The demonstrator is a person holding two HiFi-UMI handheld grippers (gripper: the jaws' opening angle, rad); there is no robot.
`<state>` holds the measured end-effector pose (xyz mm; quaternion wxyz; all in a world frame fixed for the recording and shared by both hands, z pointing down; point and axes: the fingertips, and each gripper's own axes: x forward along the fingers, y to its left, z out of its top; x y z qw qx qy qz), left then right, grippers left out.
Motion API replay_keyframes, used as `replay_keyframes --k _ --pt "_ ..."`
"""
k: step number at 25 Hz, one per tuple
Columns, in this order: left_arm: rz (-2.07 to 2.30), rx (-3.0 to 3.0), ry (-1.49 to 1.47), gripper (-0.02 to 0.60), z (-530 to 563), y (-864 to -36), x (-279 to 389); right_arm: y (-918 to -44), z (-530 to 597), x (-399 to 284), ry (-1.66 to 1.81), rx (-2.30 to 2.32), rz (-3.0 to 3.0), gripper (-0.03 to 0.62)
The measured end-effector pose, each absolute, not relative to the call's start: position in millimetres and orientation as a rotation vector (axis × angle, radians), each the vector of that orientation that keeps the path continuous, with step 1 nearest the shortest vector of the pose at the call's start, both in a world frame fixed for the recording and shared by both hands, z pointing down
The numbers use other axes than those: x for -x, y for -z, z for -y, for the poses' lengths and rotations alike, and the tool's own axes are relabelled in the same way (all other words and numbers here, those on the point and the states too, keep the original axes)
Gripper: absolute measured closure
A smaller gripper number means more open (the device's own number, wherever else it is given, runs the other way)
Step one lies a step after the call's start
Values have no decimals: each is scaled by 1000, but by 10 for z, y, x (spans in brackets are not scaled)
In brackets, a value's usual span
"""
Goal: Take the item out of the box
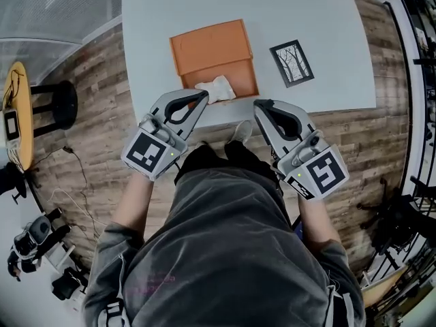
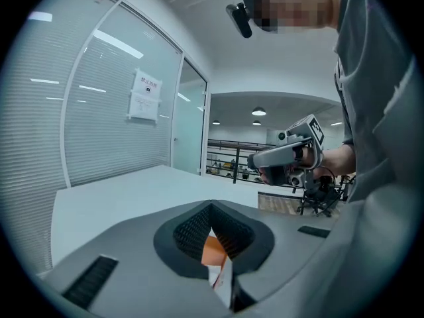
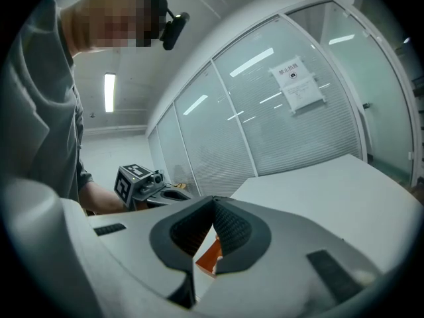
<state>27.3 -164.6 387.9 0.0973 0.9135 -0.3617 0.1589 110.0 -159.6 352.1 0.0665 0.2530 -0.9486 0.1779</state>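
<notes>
Left jaws: tips pressed together with nothing between them. The left gripper [image 1: 201, 96] points toward the near side of the box [image 1: 211, 46].
Right jaws: tips also together and empty. The right gripper [image 1: 259, 105] is held beside the left one, apart from it, and angled in toward it.
Seen past the left jaws: through the gap behind the tips, a strip of the orange box [image 2: 212, 249] with the white item [image 2: 223, 278] below it.
Seen past the right jaws: a corner of the orange box [image 3: 211, 257] in the same kind of gap. The left gripper [image 3: 142, 184] is off to the side.
Item: white and crumpled [image 1: 218, 88]. It lies in the box against its near wall, just ahead of the left jaws and not held by them.
Box: open, with its lid laid back on the side away from the jaws. It sits ahead of both jaws, nearer the left pair.
Card: a black-framed picture of bare trees [image 1: 291, 63]. It lies flat beyond the right jaws, just beside the box.
Bench: white [image 1: 313, 19]. Both pairs of jaws are at its near edge.
</notes>
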Motion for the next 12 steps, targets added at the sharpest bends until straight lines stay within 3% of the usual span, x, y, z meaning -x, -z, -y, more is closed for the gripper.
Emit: replay_keyframes --k 12 --pt "979 -2684 -687 571 1791 -4550 -225 -3786 1705 -1235 -616 -822 2812 592"
